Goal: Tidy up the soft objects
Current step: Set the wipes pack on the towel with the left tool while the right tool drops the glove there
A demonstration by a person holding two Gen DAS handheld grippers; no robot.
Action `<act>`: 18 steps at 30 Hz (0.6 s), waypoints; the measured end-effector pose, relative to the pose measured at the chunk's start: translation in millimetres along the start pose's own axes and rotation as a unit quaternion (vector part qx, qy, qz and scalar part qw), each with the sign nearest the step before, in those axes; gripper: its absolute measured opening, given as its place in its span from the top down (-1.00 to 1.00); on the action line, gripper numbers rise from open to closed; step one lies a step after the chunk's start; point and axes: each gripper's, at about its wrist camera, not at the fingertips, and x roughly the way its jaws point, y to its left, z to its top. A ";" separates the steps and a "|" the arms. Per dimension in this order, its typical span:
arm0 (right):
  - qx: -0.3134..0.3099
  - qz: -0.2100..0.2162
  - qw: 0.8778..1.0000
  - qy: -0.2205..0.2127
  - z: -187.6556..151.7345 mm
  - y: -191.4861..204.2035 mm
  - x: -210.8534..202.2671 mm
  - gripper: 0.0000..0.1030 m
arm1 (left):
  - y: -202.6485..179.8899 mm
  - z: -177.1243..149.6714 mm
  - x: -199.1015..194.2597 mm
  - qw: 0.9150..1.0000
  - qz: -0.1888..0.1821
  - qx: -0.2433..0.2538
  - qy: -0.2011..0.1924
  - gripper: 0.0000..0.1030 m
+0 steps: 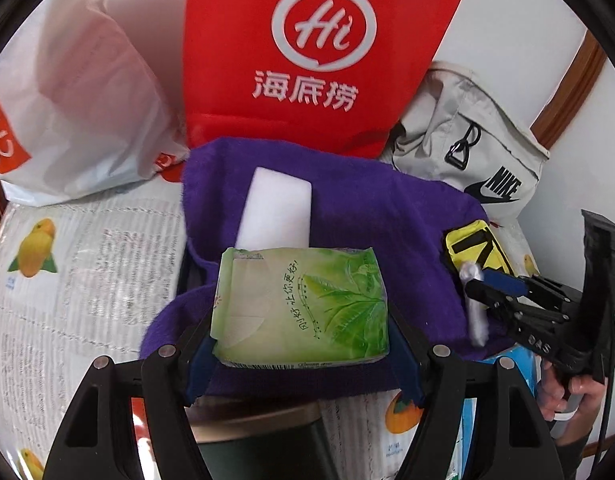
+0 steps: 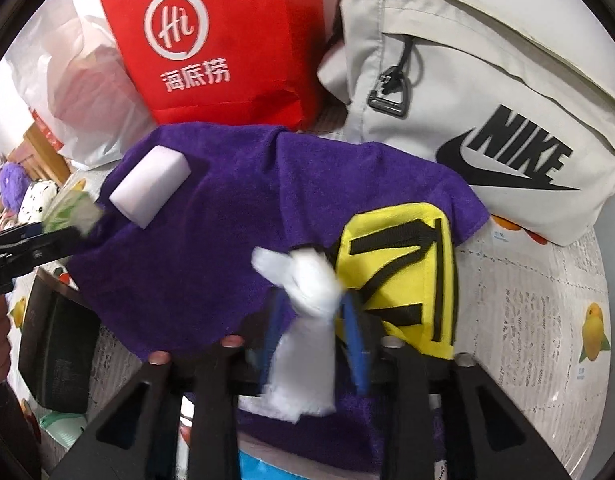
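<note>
Tissue pack [image 1: 301, 308] sits clamped between my left fingers [image 1: 199, 344]; right fingers [image 2: 353, 344] half-parted around white wadding [image 2: 307, 320]; it may slip onto purple towel [image 2: 211, 216].

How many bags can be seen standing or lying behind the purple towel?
3. The white plastic bag is at the back left, the red paper bag in the middle, and the grey Nike bag at the back right. Others may be hidden behind them.

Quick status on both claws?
Left claw: closed on the green tissue pack.
Right claw: open around the white cotton wad.
</note>
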 end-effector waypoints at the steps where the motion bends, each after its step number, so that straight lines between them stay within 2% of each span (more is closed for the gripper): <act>1: -0.002 0.001 1.000 -0.003 0.8 1.6 -0.4 0.15 | -0.7 0.5 3.3 1.000 -0.002 0.000 0.004 -0.39; 6: -0.009 -0.009 1.000 -0.021 2.9 5.5 -7.7 -0.13 | -7.2 1.8 18.3 1.000 0.010 0.016 0.017 -0.39; 13: -0.009 -0.016 0.999 -0.029 4.5 2.1 -14.1 -0.17 | -9.2 3.0 35.6 0.998 0.035 0.015 0.044 -0.42; 14: -0.008 -0.016 0.999 -0.028 4.0 0.8 -15.1 -0.17 | -9.4 3.2 36.9 0.998 0.035 0.015 0.047 -0.45; 16: -0.007 -0.016 0.999 -0.027 3.9 -0.7 -15.5 -0.17 | -10.7 3.7 38.3 0.998 0.037 0.015 0.048 -0.69; 18: -0.008 -0.015 0.999 -0.027 4.0 -0.2 -15.9 -0.17 | -13.9 3.7 36.1 0.998 0.035 0.019 0.041 -0.80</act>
